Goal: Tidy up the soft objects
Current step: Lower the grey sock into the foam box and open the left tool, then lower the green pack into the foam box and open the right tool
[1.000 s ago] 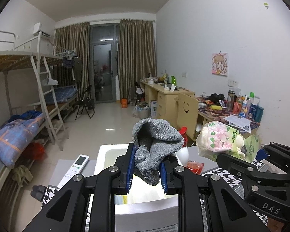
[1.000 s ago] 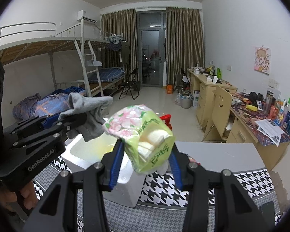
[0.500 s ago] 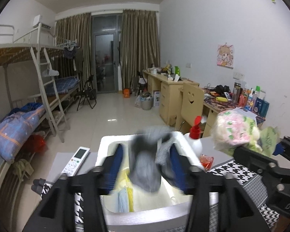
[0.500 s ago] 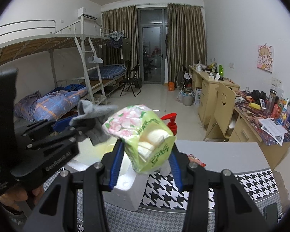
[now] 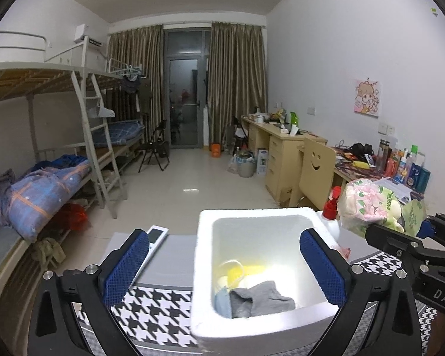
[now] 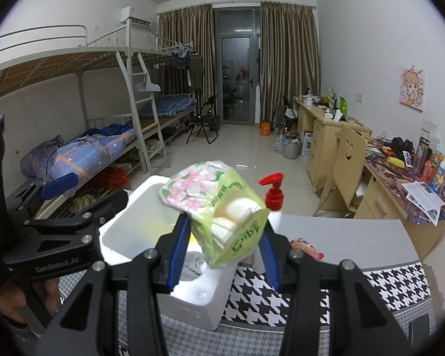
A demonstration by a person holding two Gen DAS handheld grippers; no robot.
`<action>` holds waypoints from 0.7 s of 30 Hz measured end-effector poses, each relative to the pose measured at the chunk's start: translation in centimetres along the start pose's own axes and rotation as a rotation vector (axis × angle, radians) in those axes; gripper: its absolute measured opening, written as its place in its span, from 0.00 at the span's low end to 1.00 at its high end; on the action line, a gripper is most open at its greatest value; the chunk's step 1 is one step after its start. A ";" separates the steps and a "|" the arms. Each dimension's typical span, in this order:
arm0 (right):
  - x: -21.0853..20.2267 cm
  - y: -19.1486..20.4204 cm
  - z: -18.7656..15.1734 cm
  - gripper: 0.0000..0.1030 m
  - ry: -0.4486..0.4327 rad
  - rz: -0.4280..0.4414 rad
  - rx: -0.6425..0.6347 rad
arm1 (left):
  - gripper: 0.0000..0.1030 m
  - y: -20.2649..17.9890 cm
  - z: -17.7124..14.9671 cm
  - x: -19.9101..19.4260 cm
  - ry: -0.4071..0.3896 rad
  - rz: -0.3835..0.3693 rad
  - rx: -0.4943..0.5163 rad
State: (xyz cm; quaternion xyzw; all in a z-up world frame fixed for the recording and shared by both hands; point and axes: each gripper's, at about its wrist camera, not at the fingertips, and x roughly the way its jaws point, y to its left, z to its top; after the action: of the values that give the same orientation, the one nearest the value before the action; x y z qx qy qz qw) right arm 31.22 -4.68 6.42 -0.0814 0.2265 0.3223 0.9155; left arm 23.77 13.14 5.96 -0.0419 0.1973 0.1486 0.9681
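Note:
A white foam box (image 5: pixel 203 255) stands on the houndstooth table. A grey sock (image 5: pixel 262 298) lies inside it, next to a blue cloth (image 5: pixel 222 302) and a yellow item (image 5: pixel 237 271). My left gripper (image 5: pixel 225 270) is open and empty above the box. My right gripper (image 6: pixel 225 250) is shut on a green floral tissue pack (image 6: pixel 219 207), held above the box's (image 6: pixel 133 216) right side. The pack also shows in the left wrist view (image 5: pixel 370 207).
A red-pump bottle (image 6: pixel 271 195) stands right behind the box. A white remote (image 5: pixel 154 238) lies to the box's left. A red packet (image 6: pixel 307 247) lies on the grey tabletop (image 6: pixel 356 237). Bunk beds are left, desks right.
My left gripper has opened and dropped the grey sock into the foam box. My right gripper still holds the tissue pack and has shifted slightly over the box.

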 end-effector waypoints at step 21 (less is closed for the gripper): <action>2.0 2.5 0.7 0.48 0.019 0.047 -0.020 | 0.99 2.9 -0.7 -3.2 -0.037 0.048 -0.008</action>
State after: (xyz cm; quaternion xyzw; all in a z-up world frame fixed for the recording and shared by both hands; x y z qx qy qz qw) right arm 31.32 -1.39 6.12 -0.0885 0.2337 0.3452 0.9046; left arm 19.78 14.94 6.51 -0.0385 0.1797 0.1732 0.9676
